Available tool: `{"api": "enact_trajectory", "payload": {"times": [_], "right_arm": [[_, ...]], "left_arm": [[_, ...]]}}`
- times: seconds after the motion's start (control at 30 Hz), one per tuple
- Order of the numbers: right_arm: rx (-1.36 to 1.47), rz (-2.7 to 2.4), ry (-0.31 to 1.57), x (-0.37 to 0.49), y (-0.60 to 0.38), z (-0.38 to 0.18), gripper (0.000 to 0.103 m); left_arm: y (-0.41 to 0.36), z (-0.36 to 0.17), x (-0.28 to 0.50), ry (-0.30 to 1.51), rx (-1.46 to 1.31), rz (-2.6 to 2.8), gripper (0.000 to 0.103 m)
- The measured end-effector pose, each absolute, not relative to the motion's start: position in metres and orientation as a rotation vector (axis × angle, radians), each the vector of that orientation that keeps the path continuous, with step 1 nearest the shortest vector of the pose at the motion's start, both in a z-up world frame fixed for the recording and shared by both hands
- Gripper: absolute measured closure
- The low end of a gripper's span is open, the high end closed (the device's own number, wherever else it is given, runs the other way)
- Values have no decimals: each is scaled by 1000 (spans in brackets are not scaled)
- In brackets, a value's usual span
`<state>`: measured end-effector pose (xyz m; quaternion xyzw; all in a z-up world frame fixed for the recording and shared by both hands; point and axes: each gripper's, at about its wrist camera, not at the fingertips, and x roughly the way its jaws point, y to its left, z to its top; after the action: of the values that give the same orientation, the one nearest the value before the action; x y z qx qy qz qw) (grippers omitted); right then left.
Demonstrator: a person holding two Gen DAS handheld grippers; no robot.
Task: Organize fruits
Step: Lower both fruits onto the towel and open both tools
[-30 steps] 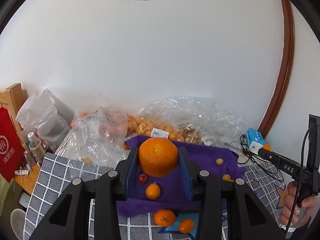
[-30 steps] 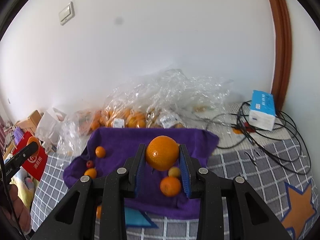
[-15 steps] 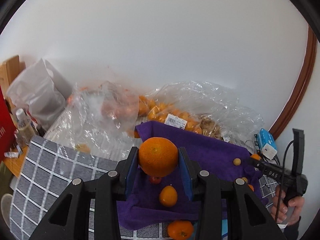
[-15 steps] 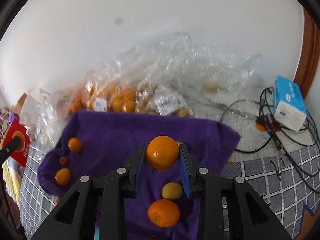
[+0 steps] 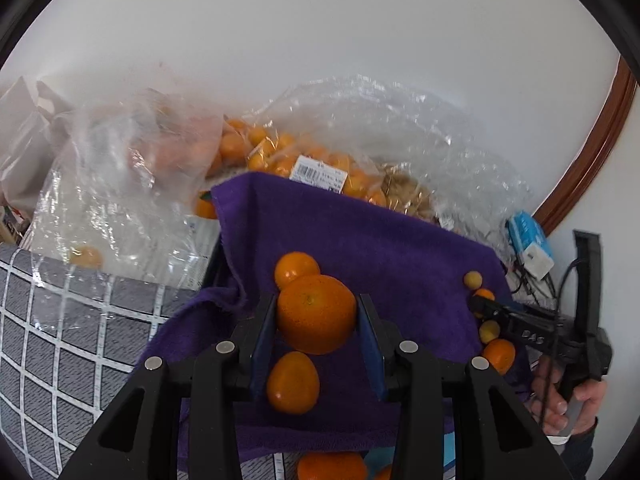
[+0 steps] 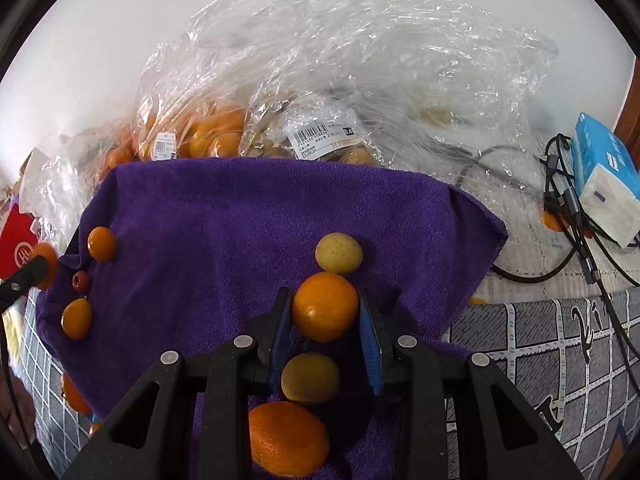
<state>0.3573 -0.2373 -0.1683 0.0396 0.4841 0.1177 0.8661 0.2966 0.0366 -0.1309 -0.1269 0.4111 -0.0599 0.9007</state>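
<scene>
Gripping an orange [image 5: 316,312], left fingers [image 5: 264,332] hide cloth; right fingers [image 6: 370,340] opening, possibly touching another orange [image 6: 325,306].

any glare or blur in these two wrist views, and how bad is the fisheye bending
Left wrist: plastic bags look soft and smeared, the door frame bows into a curve, black vignette at the corners. Right wrist: sharper, bright glints on the clear bags; the purple towel shows crisp weave.

Both wrist views look steeply down, close, probably sharing the purple towel [image 5: 360,240].
</scene>
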Motion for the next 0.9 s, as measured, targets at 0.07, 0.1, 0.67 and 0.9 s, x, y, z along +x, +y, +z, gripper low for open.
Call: {"api": "enact_trajectory", "payload": {"times": [0.07,0.1,0.67,0.9], "right_arm": [[79,254,999,355,-239,-163,59],[75,255,991,354,-239,-160,58],[141,201,912,346,-258,-132,57],[66,181,810,311,-235,-101,57]], "left_arm": [[32,-136,303,869,-240,-108,66],[30,-138,305,877,-227,-100,66],[19,-146,311,924,-167,-26,64],[42,-119,274,888,-149,34,64]]}}
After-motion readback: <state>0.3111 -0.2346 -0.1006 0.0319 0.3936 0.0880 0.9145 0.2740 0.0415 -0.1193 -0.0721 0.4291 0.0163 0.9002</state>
